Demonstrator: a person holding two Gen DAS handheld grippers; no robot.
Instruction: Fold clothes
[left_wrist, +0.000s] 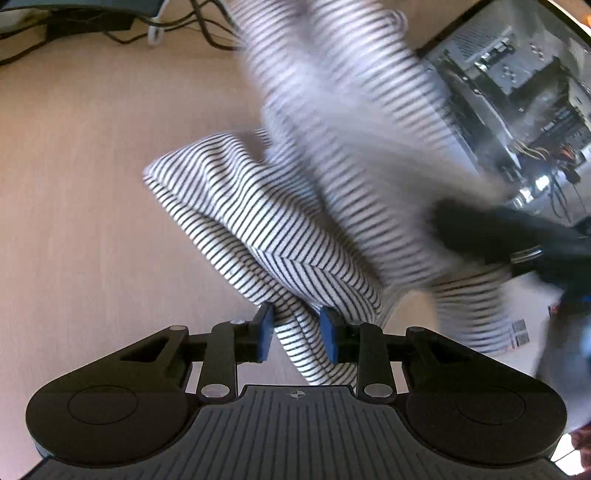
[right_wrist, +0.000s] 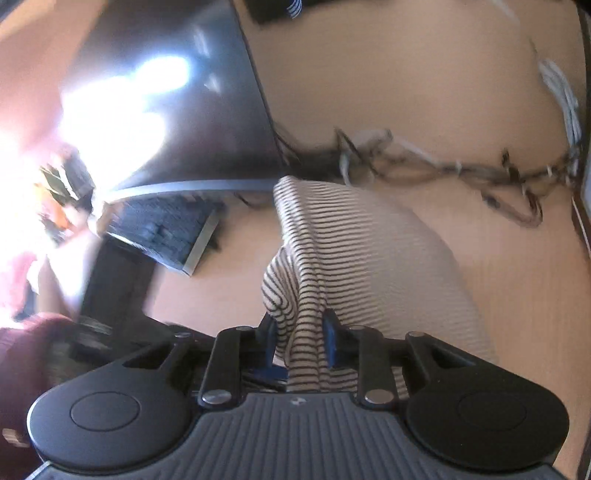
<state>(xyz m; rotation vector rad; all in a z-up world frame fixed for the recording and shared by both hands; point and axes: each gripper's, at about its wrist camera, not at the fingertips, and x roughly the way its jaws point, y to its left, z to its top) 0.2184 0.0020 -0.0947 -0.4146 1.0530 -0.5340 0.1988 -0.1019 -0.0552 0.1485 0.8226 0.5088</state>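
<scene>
A white garment with thin dark stripes (left_wrist: 280, 206) hangs bunched and lifted above the light wooden table (left_wrist: 81, 177). My left gripper (left_wrist: 297, 332) is shut on a fold of the striped cloth between its blue pads (left_wrist: 265, 334). In the right wrist view the same striped garment (right_wrist: 332, 251) drapes away from my right gripper (right_wrist: 300, 341), which is shut on a gathered edge of it. The upper part of the cloth is blurred by motion. The right gripper also shows as a dark blurred shape (left_wrist: 517, 240) at the right of the left wrist view.
An open computer case (left_wrist: 524, 96) stands at the upper right in the left wrist view. Dark cables (left_wrist: 110, 26) lie at the table's far edge. A dark monitor (right_wrist: 177, 110), a keyboard (right_wrist: 166, 229) and tangled cables (right_wrist: 461, 170) sit on the table (right_wrist: 517, 295).
</scene>
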